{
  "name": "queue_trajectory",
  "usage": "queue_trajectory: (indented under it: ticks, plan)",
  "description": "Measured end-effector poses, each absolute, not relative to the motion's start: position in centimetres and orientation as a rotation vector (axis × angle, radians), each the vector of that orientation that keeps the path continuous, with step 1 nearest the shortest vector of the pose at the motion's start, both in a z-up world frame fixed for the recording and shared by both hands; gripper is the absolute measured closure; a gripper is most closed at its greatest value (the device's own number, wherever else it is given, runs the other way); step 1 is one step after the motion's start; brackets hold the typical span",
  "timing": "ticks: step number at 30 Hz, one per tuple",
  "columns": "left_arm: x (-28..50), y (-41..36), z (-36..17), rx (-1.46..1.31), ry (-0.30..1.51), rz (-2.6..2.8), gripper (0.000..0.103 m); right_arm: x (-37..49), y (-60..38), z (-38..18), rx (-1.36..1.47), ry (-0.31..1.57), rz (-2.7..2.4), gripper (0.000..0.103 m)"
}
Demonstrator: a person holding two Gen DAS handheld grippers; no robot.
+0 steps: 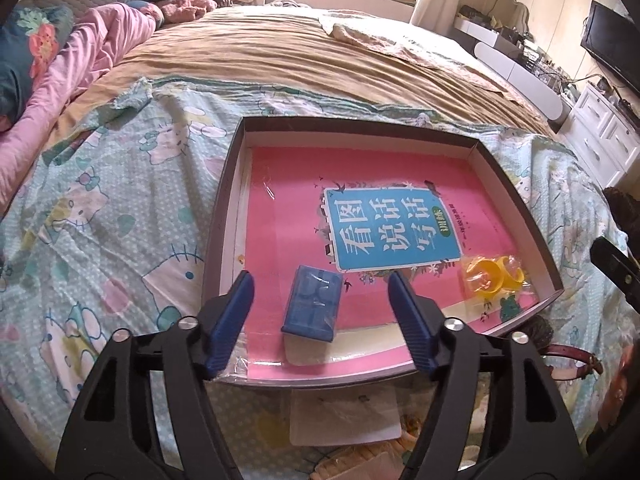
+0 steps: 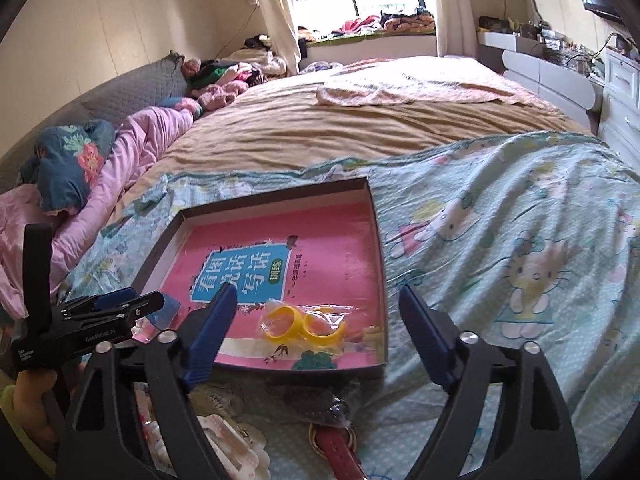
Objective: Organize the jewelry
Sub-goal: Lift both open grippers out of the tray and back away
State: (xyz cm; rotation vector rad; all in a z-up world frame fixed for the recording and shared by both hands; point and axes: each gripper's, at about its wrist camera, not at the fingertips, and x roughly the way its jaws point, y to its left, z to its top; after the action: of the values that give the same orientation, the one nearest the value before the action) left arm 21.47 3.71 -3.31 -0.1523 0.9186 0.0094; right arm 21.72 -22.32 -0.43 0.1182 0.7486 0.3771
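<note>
Lying in one tray (image 1: 228,184), one blue box (image 1: 314,304), two yellow rings (image 2: 304,324) (bagged), left claw (image 1: 320,312) and right claw (image 2: 316,328) spread, empty.

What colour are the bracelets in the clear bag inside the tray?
Yellow. The bracelets show best in the right wrist view, lying on the pink book.

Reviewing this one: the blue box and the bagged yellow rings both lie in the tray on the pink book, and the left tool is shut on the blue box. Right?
Not quite. The left tool is open; the blue box lies free between its fingers, as the left wrist view shows. The yellow rings and the box do lie in the tray on the pink book.
</note>
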Motion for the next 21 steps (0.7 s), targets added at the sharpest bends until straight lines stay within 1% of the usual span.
queue_trajectory:
  ticks: [2, 8, 13, 16, 21]
  plan:
    - [21.2, 3.7, -2.8, -0.156, 0.91, 0.009, 0.031, 21.3, -22.7, 0.0, 0.12, 0.737, 0.376, 0.016]
    - [20.2, 3.7, -1.4, -0.158, 0.881, 0.009, 0.017, 20.1, -22.9, 1.1, 0.106, 0.707, 0.391, 0.013]
    - [19.1, 3.6, -0.4, -0.149, 0.858, 0.011, 0.016, 19.1, -22.9, 1.7, 0.093, 0.691, 0.401, 0.012]
    - [18.3, 3.4, 0.2, -0.143, 0.844, 0.014, 0.013, 18.5, -22.9, 2.0, 0.091, 0.685, 0.406, 0.012]
    - [17.3, 3.2, 0.9, -0.134, 0.826, 0.012, 0.013, 17.6, -23.0, 2.4, 0.086, 0.677, 0.413, 0.012]
